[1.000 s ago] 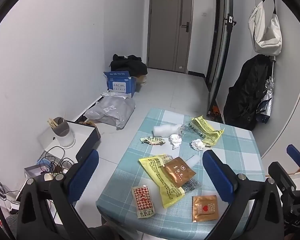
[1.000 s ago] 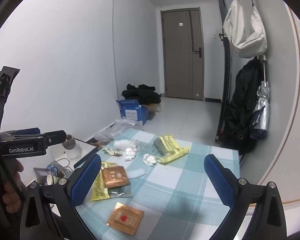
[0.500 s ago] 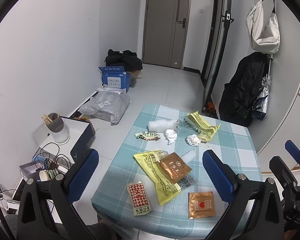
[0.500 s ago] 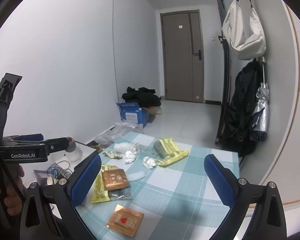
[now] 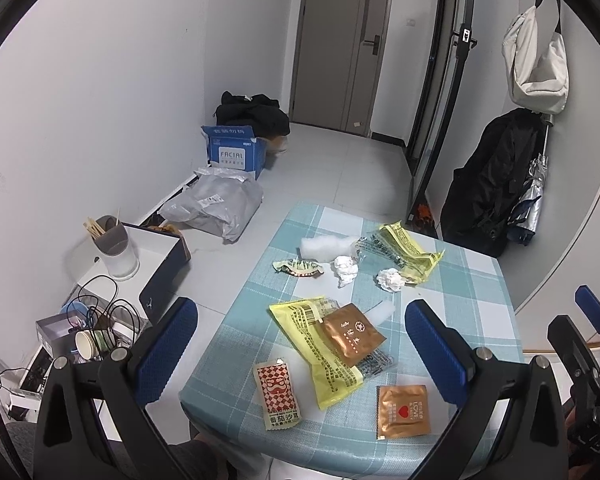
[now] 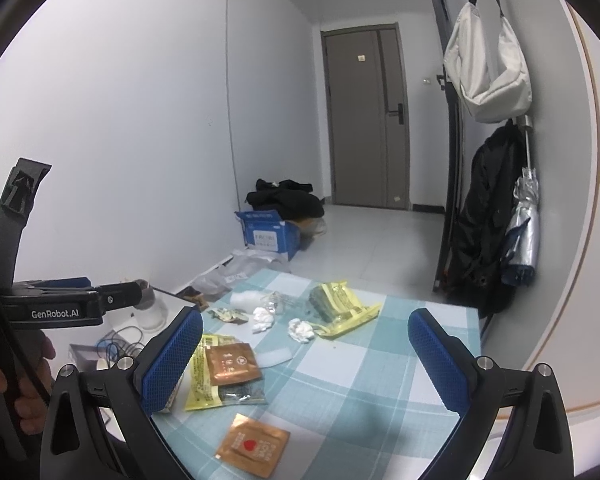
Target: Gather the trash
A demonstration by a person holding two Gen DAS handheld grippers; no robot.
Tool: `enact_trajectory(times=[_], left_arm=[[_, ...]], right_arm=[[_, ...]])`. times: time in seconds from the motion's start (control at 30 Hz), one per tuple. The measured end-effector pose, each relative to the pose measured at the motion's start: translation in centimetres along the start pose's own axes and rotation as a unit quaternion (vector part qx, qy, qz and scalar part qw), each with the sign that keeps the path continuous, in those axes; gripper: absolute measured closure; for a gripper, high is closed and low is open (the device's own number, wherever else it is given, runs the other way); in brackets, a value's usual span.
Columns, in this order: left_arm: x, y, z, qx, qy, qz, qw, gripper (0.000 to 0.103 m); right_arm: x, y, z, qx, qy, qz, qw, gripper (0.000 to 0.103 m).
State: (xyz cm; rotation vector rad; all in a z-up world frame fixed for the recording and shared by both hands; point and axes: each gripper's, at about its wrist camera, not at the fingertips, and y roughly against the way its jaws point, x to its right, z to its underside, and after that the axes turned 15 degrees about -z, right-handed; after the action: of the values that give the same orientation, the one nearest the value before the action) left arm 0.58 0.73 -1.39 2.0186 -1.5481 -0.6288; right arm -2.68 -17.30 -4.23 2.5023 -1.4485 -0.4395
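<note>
Hovering above the worktop (image 5: 480,280), left tool (image 5: 300,344) and right tool (image 6: 304,356) both gape wide, empty. Trash lies spread left to right: red checked sachet (image 5: 278,394) at 7 o'clock by the near edge, yellow wrapper (image 5: 316,356) under a brown packet (image 5: 352,334), orange packet (image 5: 403,410) at 5 o'clock, tissue balls (image 5: 346,270) and a second yellow wrapper (image 5: 410,246) toward 12. Risk: flat packets could slide under closing fingers; the sachet may get nudged off the edge. No bin visible. Right half of the worktop is open for approach.
</note>
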Motion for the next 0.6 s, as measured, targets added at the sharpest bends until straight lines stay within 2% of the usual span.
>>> enact_trajectory(times=[0.6], left_arm=[[0.00,-0.28,0.03,-0.005,0.000,0.001,1.0000,0.001]], right_arm=[[0.38,-0.33,-0.01,-0.007,-0.010,0.002,1.000,0.000]])
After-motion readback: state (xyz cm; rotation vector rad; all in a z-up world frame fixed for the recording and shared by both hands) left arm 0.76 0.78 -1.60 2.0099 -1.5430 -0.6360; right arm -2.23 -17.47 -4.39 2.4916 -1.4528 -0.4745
